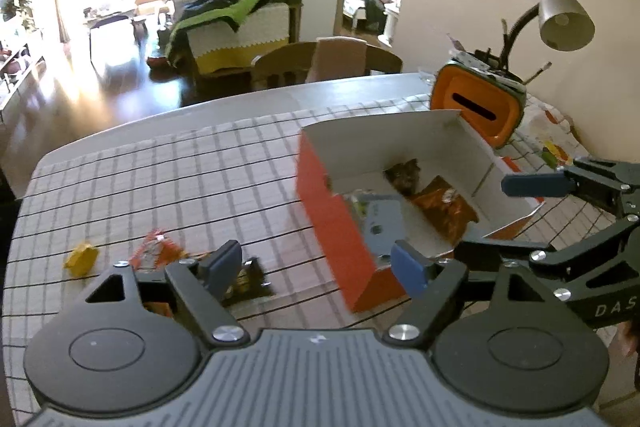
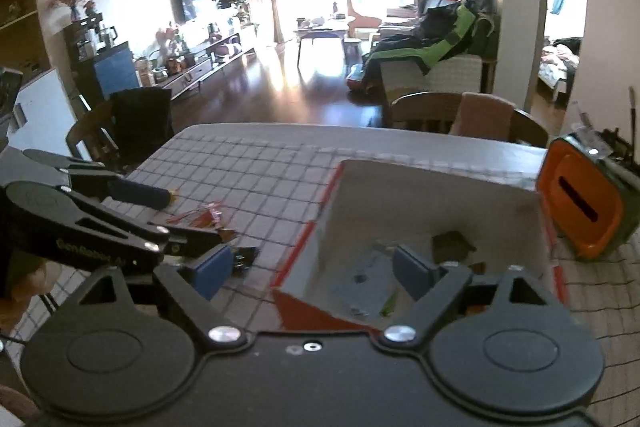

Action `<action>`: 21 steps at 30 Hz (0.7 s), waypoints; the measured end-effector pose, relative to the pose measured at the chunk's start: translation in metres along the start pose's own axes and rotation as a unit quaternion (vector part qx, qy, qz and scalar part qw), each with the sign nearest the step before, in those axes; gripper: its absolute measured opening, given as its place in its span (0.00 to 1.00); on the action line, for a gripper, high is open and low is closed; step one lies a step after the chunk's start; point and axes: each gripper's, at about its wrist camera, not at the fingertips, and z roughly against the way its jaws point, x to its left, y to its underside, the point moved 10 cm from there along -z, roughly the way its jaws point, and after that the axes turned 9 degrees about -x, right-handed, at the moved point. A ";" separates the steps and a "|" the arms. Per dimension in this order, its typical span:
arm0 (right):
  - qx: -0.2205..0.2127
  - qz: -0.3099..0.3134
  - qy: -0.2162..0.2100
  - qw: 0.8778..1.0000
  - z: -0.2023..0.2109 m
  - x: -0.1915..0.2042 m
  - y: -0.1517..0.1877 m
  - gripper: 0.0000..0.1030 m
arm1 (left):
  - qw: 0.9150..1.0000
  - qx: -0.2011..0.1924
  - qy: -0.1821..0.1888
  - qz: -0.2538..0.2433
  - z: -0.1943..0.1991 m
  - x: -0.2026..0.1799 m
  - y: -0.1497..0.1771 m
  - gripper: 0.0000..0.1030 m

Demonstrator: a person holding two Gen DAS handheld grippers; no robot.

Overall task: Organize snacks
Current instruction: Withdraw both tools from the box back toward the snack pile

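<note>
Left gripper (image 1: pixel 318 267) has its fingers spread, nothing between them; it hangs over the near corner of the orange box (image 1: pixel 340 223). Right gripper (image 2: pixel 308 269) also has fingers spread w/ nothing held, above the box's near wall. The box stands open on the checked worktop (image 1: pixel 180 171). Inside: an orange snack bag (image 1: pixel 446 205), a dark packet (image 1: pixel 406 175) and a grey pack (image 1: pixel 382 223). Outside, left of the box on the cloth: a yellow snack (image 1: pixel 81 257), a red wrapper (image 1: pixel 156 251), and a dark packet partly hidden behind the left finger.
</note>
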 end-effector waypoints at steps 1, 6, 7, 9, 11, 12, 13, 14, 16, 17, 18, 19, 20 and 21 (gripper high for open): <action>0.003 -0.002 -0.005 1.000 -0.002 0.006 0.002 0.86 | 1.000 -0.002 -0.003 -0.001 0.004 0.006 0.003 0.81; 0.011 0.000 -0.023 1.000 -0.012 0.038 0.012 0.92 | 1.000 -0.007 -0.018 -0.005 0.020 0.040 0.019 0.86; 0.011 0.003 -0.026 1.000 -0.016 0.044 0.014 0.97 | 1.000 -0.006 -0.020 -0.006 0.022 0.047 0.023 0.86; 0.008 0.010 -0.023 1.000 -0.019 0.057 0.015 1.00 | 1.000 0.000 -0.022 -0.002 0.024 0.063 0.031 0.86; 0.009 0.018 -0.023 1.000 -0.021 0.069 0.019 1.00 | 1.000 0.007 -0.025 0.004 0.026 0.078 0.040 0.86; 0.013 0.019 -0.026 0.999 -0.024 0.075 0.021 1.00 | 1.000 0.013 -0.027 0.006 0.025 0.085 0.045 0.86; 0.016 0.018 -0.028 0.999 -0.028 0.080 0.023 1.00 | 0.999 0.017 -0.029 0.006 0.025 0.092 0.049 0.86; 0.019 0.020 -0.030 0.999 -0.031 0.085 0.026 1.00 | 0.999 0.021 -0.030 0.006 0.024 0.098 0.053 0.86; 0.028 0.026 -0.035 0.999 -0.038 0.094 0.031 1.00 | 0.999 0.029 -0.028 0.004 0.024 0.108 0.061 0.86; 0.032 0.029 -0.036 0.998 -0.042 0.099 0.036 1.00 | 0.999 0.033 -0.027 0.002 0.023 0.113 0.065 0.86; 0.038 0.033 -0.036 0.998 -0.045 0.104 0.042 1.00 | 0.999 0.037 -0.026 -0.001 0.022 0.117 0.069 0.86; 0.044 0.038 -0.037 0.998 -0.050 0.108 0.046 1.00 | 0.999 0.043 -0.026 -0.003 0.021 0.121 0.073 0.86; 0.050 0.041 -0.037 0.997 -0.054 0.113 0.051 1.00 | 0.998 0.048 -0.029 -0.006 0.019 0.125 0.077 0.86; 0.056 0.044 -0.037 0.997 -0.056 0.118 0.056 1.00 | 0.998 0.052 -0.030 -0.007 0.017 0.128 0.082 0.86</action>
